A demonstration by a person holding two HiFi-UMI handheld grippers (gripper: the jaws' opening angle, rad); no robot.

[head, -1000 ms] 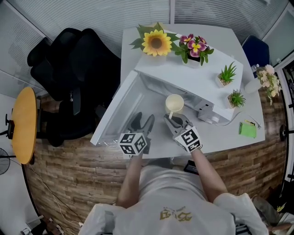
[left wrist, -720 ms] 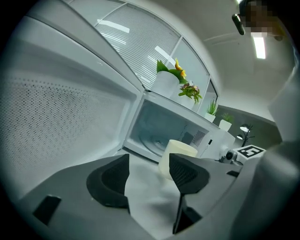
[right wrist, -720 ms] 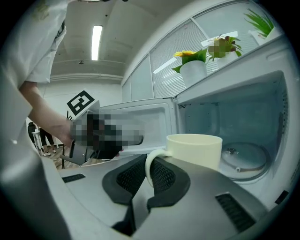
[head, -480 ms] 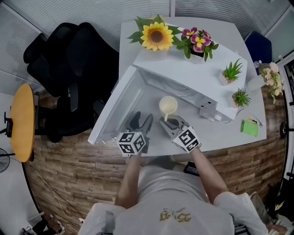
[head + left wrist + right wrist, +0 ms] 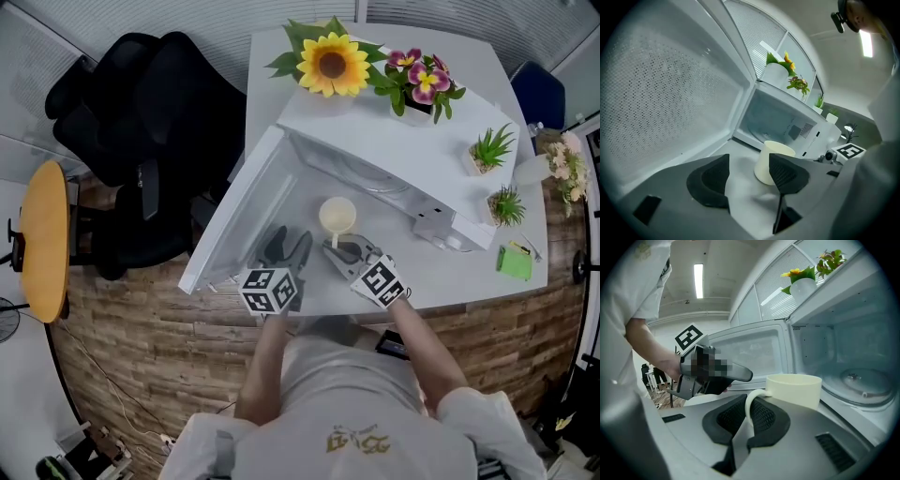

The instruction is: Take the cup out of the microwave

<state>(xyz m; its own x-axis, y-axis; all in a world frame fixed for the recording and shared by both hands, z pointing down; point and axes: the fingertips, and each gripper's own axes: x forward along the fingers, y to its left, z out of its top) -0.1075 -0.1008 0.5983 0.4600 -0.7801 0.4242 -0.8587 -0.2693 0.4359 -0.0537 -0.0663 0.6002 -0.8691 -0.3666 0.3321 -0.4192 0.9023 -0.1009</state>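
A cream cup sits just outside the open front of the white microwave, low over the white table. My right gripper is shut on the cup's handle; in the right gripper view the handle is pinched between the dark pads, with the cup just beyond. My left gripper hangs open to the left of the cup, nothing between its jaws. In the left gripper view the cup stands past the right pad, and the empty microwave cavity lies behind it.
The microwave door swings wide open on the left. A sunflower pot, pink flowers and small green plants stand on the microwave's top. A black office chair is at the left, a green pad at the table's right.
The right gripper has drawn the cup leftwards and down, away from the microwave's opening and closer to the left gripper. The left gripper has sunk a little, still open.
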